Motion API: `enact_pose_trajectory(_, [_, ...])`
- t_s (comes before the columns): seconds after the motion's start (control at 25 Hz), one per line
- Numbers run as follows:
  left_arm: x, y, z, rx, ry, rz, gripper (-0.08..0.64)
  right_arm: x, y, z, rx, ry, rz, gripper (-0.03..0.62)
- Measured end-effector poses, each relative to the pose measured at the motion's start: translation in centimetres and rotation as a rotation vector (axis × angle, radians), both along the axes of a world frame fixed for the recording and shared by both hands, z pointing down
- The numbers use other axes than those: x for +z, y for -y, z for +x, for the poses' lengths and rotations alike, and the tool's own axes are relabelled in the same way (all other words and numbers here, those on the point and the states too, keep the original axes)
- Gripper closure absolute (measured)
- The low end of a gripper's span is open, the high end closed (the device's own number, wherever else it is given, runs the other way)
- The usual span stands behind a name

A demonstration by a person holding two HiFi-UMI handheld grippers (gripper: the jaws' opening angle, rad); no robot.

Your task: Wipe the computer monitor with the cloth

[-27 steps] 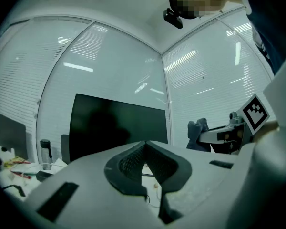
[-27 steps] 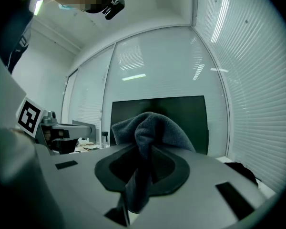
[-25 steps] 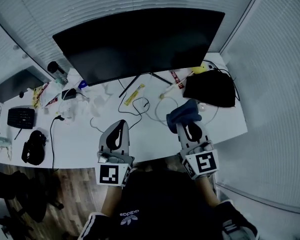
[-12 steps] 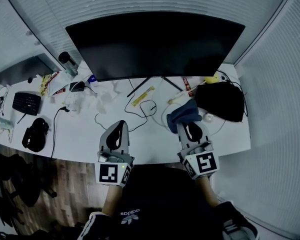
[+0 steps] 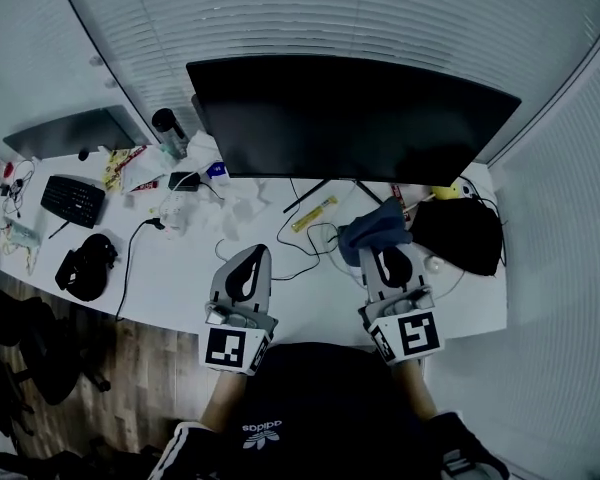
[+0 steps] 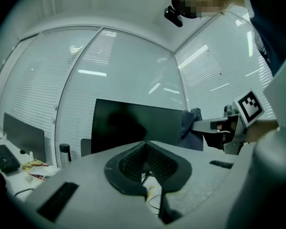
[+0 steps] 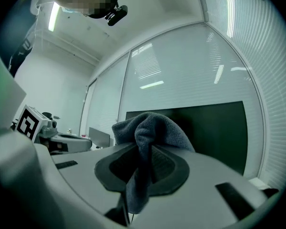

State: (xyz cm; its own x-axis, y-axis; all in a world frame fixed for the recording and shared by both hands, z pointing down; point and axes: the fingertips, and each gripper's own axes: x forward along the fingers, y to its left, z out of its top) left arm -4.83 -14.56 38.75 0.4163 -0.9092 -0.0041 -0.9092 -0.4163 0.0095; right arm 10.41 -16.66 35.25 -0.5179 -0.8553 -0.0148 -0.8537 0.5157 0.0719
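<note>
Right tool (image 5: 383, 251) is clamped on a blue-grey cloth (image 5: 376, 226). The cloth is bunched up over the white bench (image 5: 180, 273), below the right part of the dark monitor (image 5: 350, 118). Left tool (image 5: 251, 258) has its jaws together with nothing between them, held over the bench edge. The black top (image 5: 280, 408) reads "adidas".

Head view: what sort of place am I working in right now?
Most likely an office: a white desk carries a large monitor and a keyboard, and walls covered by blinds stand behind it.
</note>
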Motion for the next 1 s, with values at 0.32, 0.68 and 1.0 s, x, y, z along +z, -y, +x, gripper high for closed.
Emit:
enact_pose_trajectory(0.32, [0.2, -0.4, -1.6, 0.024, -0.006, -0.012, 0.555, -8.2, 3.2, -4.6, -0.017, 0.022, 0.201, 0.545])
enact_pose_trajectory(0.68, [0.4, -0.8, -5.0, -0.014, -0.02, -0.03, 0.554, -14.8, 6.8, -10.1, -0.06, 0.05, 0.33, 0.545])
enact_pose_trajectory(1.0, [0.5, 0.1, -7.0, -0.026, -0.049, -0.047, 0.555, -19.0, 10.9, -16.2, -0.108, 0.022, 0.413, 0.545])
